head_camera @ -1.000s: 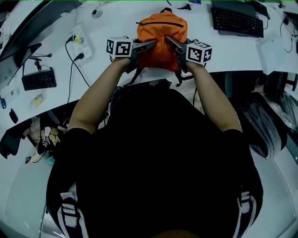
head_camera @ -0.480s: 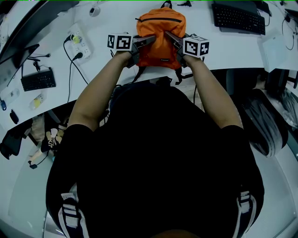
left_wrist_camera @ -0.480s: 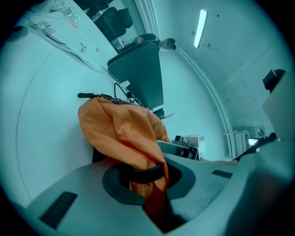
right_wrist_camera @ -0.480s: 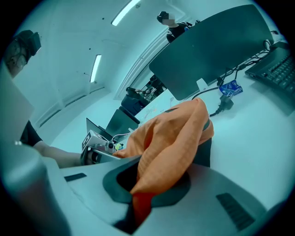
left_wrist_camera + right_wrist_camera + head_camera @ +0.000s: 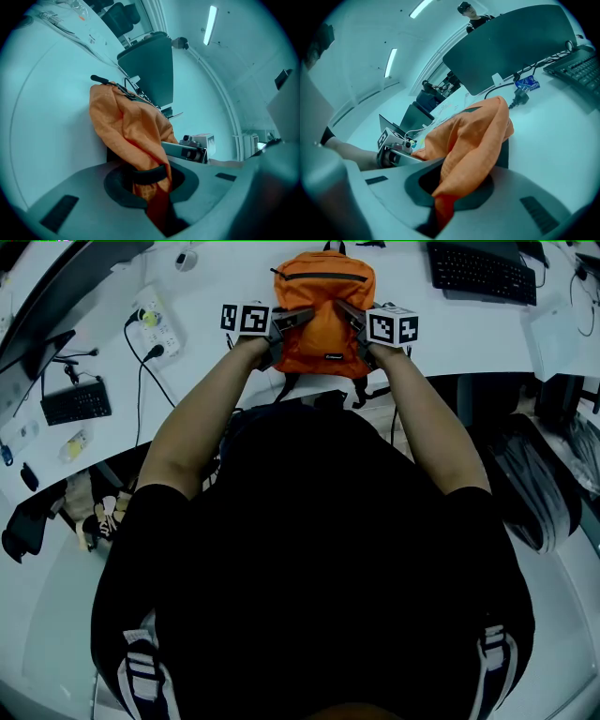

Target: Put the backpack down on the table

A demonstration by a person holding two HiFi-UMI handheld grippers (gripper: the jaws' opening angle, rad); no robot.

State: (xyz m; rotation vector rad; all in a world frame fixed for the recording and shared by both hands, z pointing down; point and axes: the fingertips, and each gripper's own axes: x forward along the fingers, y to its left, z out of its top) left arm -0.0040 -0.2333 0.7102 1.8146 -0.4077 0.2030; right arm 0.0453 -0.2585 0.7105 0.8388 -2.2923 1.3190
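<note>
backpack (image 5: pixel 323 296) tag: a small tag low on the front, print too small to read
left gripper (image 5: pixel 307 313) cube: black and white squares, no letters
right gripper (image 5: pixel 340 307) cube: the same kind of squares
keyboard (image 5: pixel 483 273) keys: too small to read

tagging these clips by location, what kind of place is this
Most likely an office or lab workspace: a long white desk carries a black keyboard, a power strip with cables plugged in, and a large monitor behind the orange backpack.
</note>
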